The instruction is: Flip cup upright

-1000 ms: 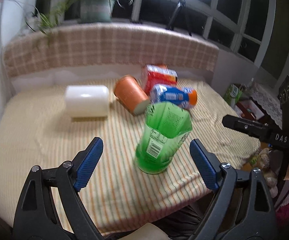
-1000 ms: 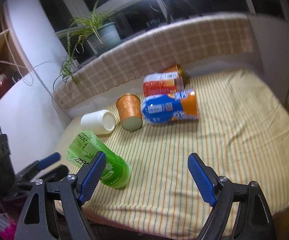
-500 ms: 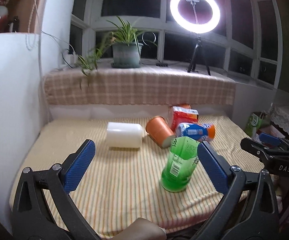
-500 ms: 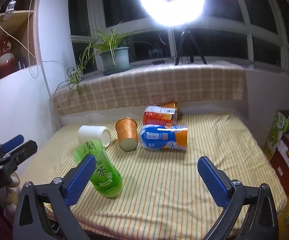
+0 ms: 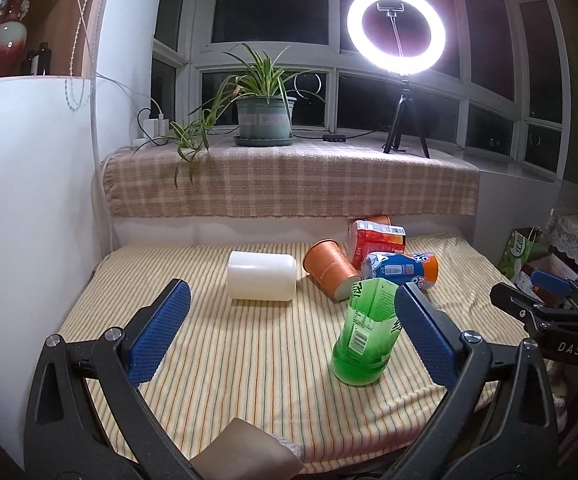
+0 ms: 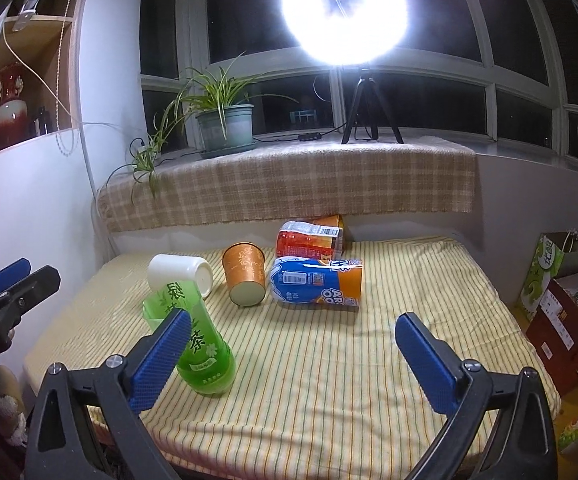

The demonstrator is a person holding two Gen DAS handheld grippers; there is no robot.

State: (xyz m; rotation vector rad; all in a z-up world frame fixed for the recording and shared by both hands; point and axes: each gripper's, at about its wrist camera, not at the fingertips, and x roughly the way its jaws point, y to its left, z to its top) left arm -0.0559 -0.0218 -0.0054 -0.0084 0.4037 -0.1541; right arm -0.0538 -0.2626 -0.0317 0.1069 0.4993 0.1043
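A green cup [image 5: 363, 336] cut from a bottle stands upright, leaning a little, near the front of the striped table; it also shows in the right wrist view [image 6: 197, 332]. My left gripper [image 5: 289, 336] is open and empty, pulled back, the cup just inside its right finger in view. My right gripper [image 6: 289, 360] is open and empty, the cup behind its left finger. A white cup [image 5: 261, 276], an orange cup [image 5: 329, 268], a red cup [image 5: 377, 236] and a blue-orange cup [image 5: 401, 270] lie on their sides further back.
The striped table [image 5: 229, 360] ends at a checked, cloth-covered ledge [image 5: 289, 184] with a potted plant [image 5: 265, 116] and ring light [image 5: 397, 28]. A white wall stands left. Boxes and bags [image 6: 557, 280] sit on the floor right.
Both grippers have pulled back and tilted up from the table. The green cup stays where it stood, free of both grippers.
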